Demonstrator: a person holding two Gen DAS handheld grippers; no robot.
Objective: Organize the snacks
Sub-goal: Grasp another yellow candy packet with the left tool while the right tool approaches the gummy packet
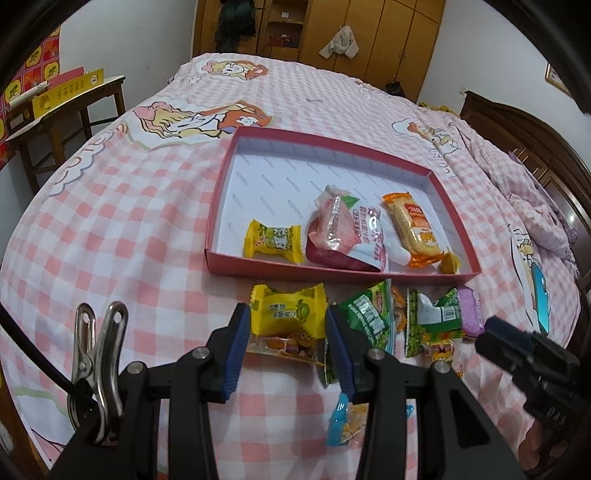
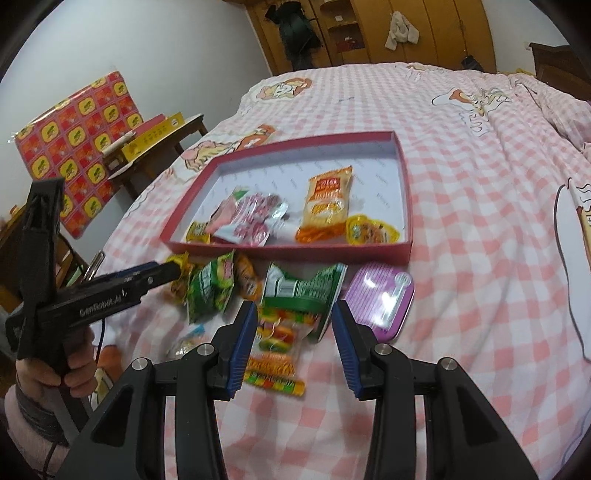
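A red tray (image 1: 258, 263) (image 2: 295, 254) lies on the pink checked bed. It holds a yellow candy (image 1: 272, 240), a pink packet (image 1: 343, 232) (image 2: 247, 221), an orange biscuit pack (image 1: 413, 225) (image 2: 327, 201) and a small yellow jelly cup (image 2: 371, 230). Loose snacks lie in front of it: a yellow candy (image 1: 288, 310), green packets (image 1: 369, 317) (image 2: 301, 295), a purple tin (image 2: 380, 299) and a gummy bag (image 2: 275, 354). My left gripper (image 1: 290, 354) is open around the loose yellow candy. My right gripper (image 2: 293, 350) is open over the gummy bag.
A wooden side table (image 1: 55, 125) with yellow boxes stands left of the bed. Wooden wardrobes (image 1: 332, 29) are at the back. A dark headboard (image 1: 535, 147) and rumpled bedding are on the right. A blue-wrapped snack (image 1: 345, 421) lies under my left gripper.
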